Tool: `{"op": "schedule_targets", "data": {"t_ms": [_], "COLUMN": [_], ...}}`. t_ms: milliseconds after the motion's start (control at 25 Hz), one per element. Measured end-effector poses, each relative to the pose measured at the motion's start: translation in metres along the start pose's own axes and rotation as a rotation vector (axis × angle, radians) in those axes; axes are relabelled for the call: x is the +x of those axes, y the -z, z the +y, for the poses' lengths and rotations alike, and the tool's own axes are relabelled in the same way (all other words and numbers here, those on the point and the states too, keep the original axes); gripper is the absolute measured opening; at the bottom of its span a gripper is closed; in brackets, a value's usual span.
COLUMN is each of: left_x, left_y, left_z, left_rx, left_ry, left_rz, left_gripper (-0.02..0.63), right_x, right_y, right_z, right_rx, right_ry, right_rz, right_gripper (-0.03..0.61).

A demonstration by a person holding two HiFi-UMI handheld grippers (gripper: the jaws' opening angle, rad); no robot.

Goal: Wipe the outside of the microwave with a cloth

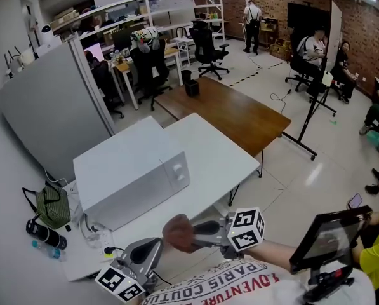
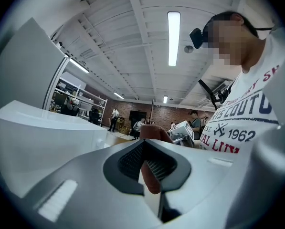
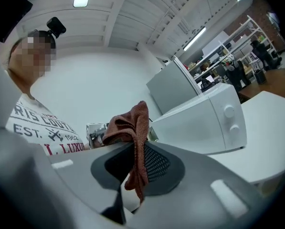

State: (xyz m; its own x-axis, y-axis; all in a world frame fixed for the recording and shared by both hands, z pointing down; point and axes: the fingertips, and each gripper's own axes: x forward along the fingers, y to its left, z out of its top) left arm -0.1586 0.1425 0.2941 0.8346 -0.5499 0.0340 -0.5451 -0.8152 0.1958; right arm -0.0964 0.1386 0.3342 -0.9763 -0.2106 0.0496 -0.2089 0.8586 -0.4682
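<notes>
The microwave [image 1: 135, 176] is plain white on a white worktop [image 1: 221, 157], and the cloth [image 1: 178, 232] shows a rusty reddish brown against them. The left gripper [image 1: 159, 243] and right gripper [image 1: 194, 230] are pale grey with black meshed pads, each bearing a cube of black-and-white square markers. The table [image 1: 233, 110] behind is warm brown wood, and the bag [image 1: 53, 205] is olive green.

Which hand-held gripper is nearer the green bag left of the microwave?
Left. The left hand-held gripper is right of the green bag; the right hand-held gripper lies farther right. Both grip the cloth.
</notes>
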Motion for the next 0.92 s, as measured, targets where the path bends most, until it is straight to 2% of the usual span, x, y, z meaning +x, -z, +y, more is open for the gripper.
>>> {"op": "schedule_targets", "data": {"t_ms": [280, 760, 920], "left_x": [0.001, 0.011, 0.029], "left_y": [-0.004, 0.003, 0.002], "left_z": [-0.025, -0.003, 0.006], "left_rx": [0.008, 0.007, 0.025], "left_ry": [0.057, 0.062, 0.114], "left_rz": [0.005, 0.004, -0.009], "left_gripper": [0.006, 0.005, 0.005], "right_x": [-0.007, -0.005, -0.014], "right_y": [-0.007, -0.006, -0.014], "right_z": [0.013, -0.004, -0.017], "right_rx": [-0.015, -0.024, -0.052], "right_ry": [0.014, 0.043, 0.099], "right_rz": [-0.013, -0.016, -0.048], "right_gripper": [0.041, 0.041, 0.041]}}
